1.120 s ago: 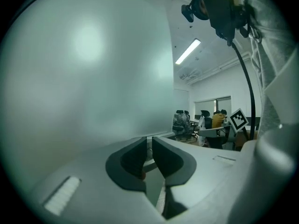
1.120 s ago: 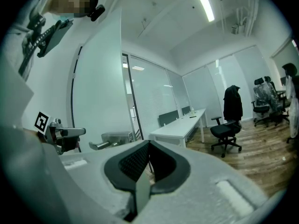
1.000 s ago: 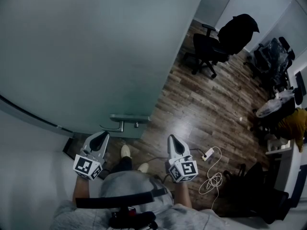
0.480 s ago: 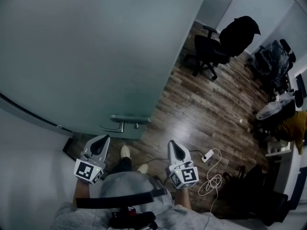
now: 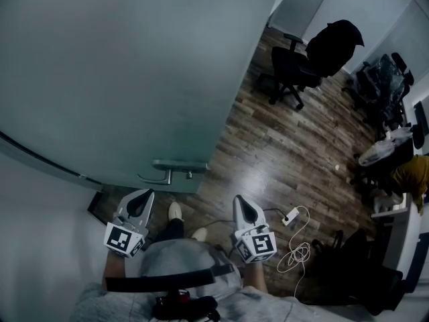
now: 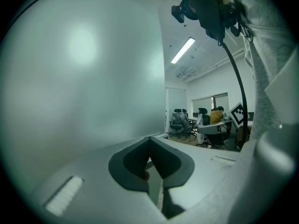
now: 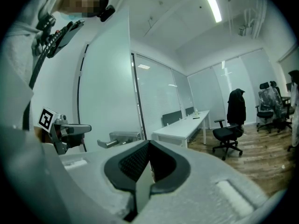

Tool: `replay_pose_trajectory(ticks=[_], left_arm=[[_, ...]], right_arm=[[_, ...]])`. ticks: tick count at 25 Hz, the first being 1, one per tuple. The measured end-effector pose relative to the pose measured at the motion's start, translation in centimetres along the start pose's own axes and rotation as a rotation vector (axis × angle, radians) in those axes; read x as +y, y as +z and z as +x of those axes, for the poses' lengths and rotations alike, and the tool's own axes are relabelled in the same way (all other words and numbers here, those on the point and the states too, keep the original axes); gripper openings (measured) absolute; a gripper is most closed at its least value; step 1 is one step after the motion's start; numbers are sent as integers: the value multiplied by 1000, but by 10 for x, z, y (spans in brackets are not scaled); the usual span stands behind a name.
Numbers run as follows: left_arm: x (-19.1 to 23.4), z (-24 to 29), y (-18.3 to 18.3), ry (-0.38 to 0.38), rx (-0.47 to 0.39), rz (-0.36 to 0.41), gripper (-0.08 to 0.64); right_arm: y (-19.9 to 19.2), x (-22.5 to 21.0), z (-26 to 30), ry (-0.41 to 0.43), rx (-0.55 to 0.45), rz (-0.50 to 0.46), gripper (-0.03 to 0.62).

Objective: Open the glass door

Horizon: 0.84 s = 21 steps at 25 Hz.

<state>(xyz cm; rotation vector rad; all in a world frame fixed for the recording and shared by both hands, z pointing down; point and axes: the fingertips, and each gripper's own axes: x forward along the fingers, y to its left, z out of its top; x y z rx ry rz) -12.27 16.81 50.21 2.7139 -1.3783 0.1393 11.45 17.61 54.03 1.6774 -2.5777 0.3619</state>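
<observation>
The frosted glass door (image 5: 127, 72) fills the upper left of the head view, and its free edge runs down to a metal lever handle (image 5: 171, 170). My left gripper (image 5: 144, 195) is just below and left of the handle, apart from it, jaws shut on nothing. My right gripper (image 5: 240, 200) hangs over the wood floor to the right of the door edge, also shut and empty. In the left gripper view the door (image 6: 84, 78) is close ahead of the tips (image 6: 149, 138). From the right gripper view (image 7: 149, 142) the handle (image 7: 117, 138) and the left gripper (image 7: 65, 129) are both visible.
A black office chair (image 5: 295, 66) with a dark jacket over it stands on the wood floor beyond the door. A power strip with a coiled white cable (image 5: 293, 215) lies at my right. Cluttered desks (image 5: 392, 146) line the right side. My shoes (image 5: 175, 211) are beneath the handle.
</observation>
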Motion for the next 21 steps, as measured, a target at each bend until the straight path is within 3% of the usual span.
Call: replay_pose_trajectory(ticks=[21], left_arm=[[-5, 5, 0, -5, 15, 17, 4]], right_arm=[[-2, 1, 4, 26, 8, 3, 2]])
